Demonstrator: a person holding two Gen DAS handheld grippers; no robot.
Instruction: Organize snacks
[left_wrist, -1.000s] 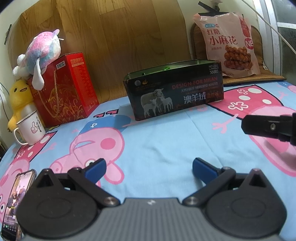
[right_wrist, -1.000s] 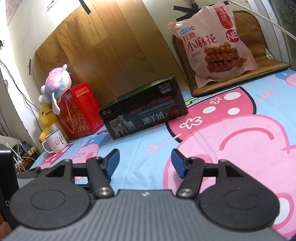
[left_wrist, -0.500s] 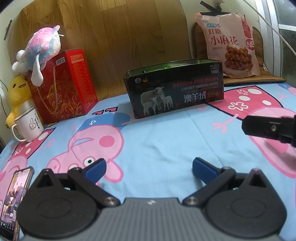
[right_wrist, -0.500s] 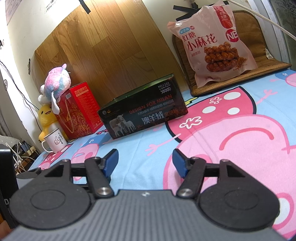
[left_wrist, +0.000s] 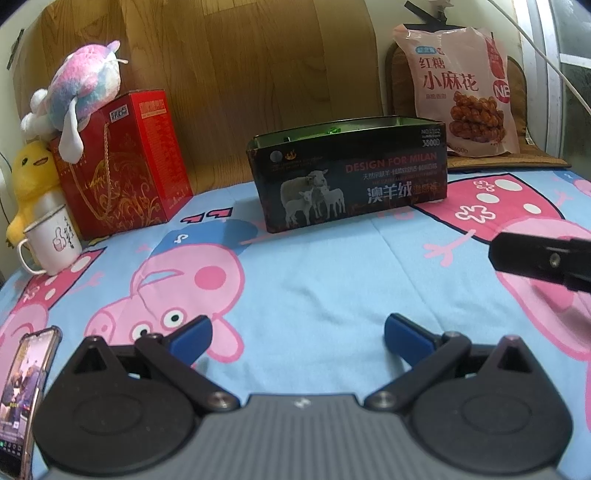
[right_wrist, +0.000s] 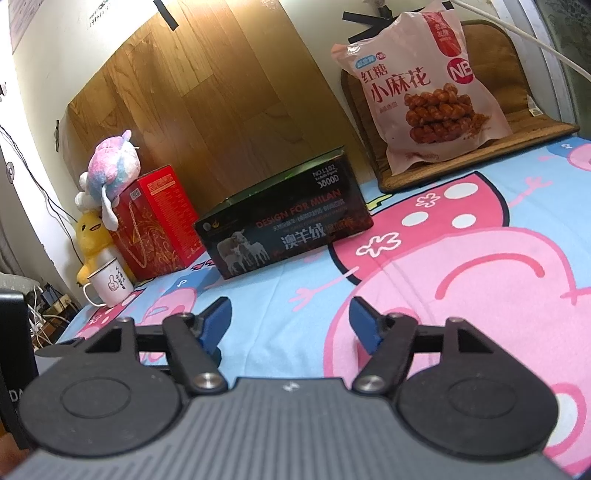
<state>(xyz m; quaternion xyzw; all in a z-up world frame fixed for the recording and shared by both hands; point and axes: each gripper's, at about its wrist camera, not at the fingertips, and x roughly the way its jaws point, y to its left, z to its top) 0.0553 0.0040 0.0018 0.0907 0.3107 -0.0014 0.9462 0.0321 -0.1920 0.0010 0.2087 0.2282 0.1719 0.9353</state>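
Both tongs spread, empty; right just opened wider, left too. I'd pinch bag by its top, drop into box.

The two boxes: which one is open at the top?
The black box in the middle is open at the top; its rim shows. The red box at the left is closed and carries a plush toy.

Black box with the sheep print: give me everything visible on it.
The black box is long, rectangular and lidless, seemingly metal, with a thin rim and green lining; something green shows inside. Its front bears three white sheep, red "DESIGN FOR MILAN" and white Chinese lettering. It stands upright on the cartoon-pig sheet, turned slightly, before the wood-grain board. Only the sheet touches it; neither gripper is near.
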